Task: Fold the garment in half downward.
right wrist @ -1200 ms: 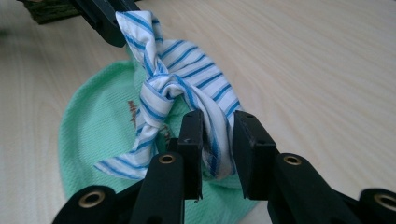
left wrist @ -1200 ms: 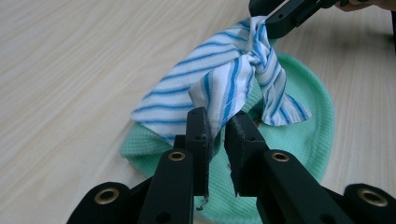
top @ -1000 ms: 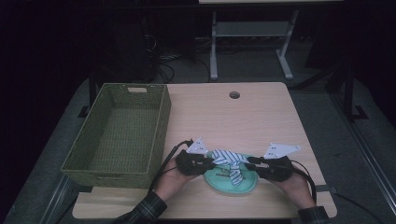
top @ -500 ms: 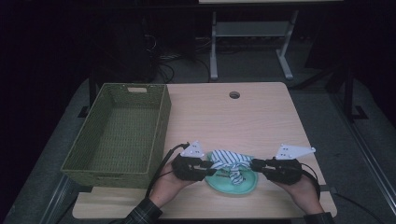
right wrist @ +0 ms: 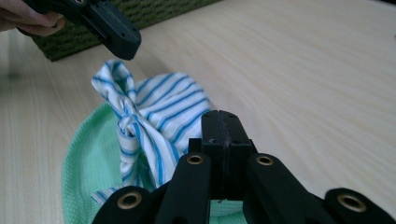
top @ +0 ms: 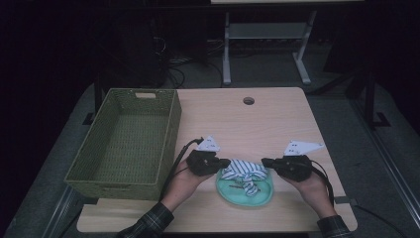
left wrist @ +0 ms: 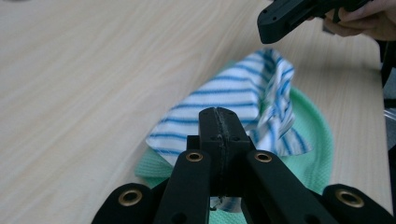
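A blue-and-white striped cloth (top: pixel 242 171) lies bunched on a round green cloth (top: pixel 245 194) near the table's front edge. My left gripper (top: pixel 227 162) is at the striped cloth's left end and my right gripper (top: pixel 264 161) at its right end, tips facing each other. Both pairs of jaws have just closed. In the left gripper view my jaws (left wrist: pixel 218 114) are pressed together with the striped cloth (left wrist: pixel 233 100) running under them, and its far end peaks up to the right gripper (left wrist: pixel 267 28). The right gripper view mirrors this: shut jaws (right wrist: pixel 220 116), striped cloth (right wrist: pixel 154 109), left gripper (right wrist: pixel 125 46).
A green woven basket (top: pixel 171 129) stands at the table's left, just beside my left hand. The wooden table (top: pixel 247 129) has a round cable hole (top: pixel 248 101) at the back. A metal stand and cables sit on the dark floor behind.
Both grippers have shifted slightly apart and lifted a little. The striped cloth now stretches between their tips, its ends pulled up off the green cloth.
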`<act>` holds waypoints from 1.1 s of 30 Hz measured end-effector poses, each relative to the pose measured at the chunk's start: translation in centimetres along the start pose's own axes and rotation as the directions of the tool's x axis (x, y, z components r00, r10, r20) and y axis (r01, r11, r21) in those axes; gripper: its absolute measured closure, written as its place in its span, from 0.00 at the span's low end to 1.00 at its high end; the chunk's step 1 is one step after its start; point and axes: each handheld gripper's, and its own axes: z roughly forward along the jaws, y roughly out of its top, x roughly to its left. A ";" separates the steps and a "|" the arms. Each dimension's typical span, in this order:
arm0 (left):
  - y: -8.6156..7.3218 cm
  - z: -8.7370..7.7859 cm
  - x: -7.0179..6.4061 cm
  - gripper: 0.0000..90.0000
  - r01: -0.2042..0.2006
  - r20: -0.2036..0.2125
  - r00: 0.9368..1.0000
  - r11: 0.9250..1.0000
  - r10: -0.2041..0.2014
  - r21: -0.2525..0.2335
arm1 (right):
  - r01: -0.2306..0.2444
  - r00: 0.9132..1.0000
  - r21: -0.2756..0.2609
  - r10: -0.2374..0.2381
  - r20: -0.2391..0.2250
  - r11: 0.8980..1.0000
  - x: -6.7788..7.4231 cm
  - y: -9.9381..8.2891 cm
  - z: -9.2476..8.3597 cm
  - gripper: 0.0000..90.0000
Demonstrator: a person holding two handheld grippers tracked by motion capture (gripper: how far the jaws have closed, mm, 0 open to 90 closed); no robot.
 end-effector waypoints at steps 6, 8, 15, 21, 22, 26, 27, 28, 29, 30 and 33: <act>-1.0 0.8 -0.7 0.98 0.001 0.034 0.999 1.000 -0.002 0.018 | 0.004 0.999 0.028 -0.003 -0.037 1.000 0.3 -0.7 0.7 1.00; -1.4 0.8 -1.0 0.97 -0.003 0.039 0.999 1.000 0.002 0.023 | 0.002 0.999 0.026 0.000 -0.043 1.000 0.6 -1.0 0.7 1.00; -2.2 0.9 -1.7 0.97 0.000 0.077 0.997 0.999 -0.003 0.051 | -0.002 0.998 0.034 0.004 -0.069 0.999 1.6 -1.9 0.1 1.00; -2.7 1.2 -2.2 0.96 -0.008 0.104 0.995 0.997 -0.001 0.083 | -0.010 0.996 0.059 0.015 -0.085 0.998 2.5 -2.7 0.1 1.00; -2.8 1.2 -2.2 0.96 -0.009 0.112 0.994 0.996 -0.001 0.093 | -0.003 0.996 0.060 0.008 -0.091 0.998 2.7 -2.8 0.1 1.00; -3.0 1.8 -2.5 0.96 -0.011 0.139 0.990 0.992 -0.006 0.124 | -0.010 0.994 0.081 0.019 -0.105 0.997 3.8 -3.7 0.2 1.00; -3.1 1.9 -2.7 0.96 -0.018 0.142 0.990 0.990 -0.002 0.136 | -0.007 0.994 0.089 0.016 -0.107 0.996 4.0 -3.9 0.3 1.00; -3.2 2.1 -2.8 0.95 -0.021 0.146 0.989 0.989 -0.001 0.146 | -0.002 0.994 0.091 0.012 -0.110 0.996 4.2 -4.1 0.5 1.00; -3.3 2.3 -3.0 0.95 -0.028 0.146 0.989 0.987 0.005 0.160 | -0.006 0.994 0.107 0.018 -0.112 0.994 4.3 -4.4 0.6 1.00; -3.4 2.4 -3.1 0.95 -0.033 0.143 0.990 0.986 0.009 0.166 | 0.000 0.994 0.121 0.013 -0.112 0.993 4.5 -4.6 0.8 1.00; -3.6 2.9 -3.4 0.95 -0.048 0.135 0.991 0.980 0.022 0.194 | 0.008 0.994 0.149 0.009 -0.109 0.989 4.7 -5.0 1.1 1.00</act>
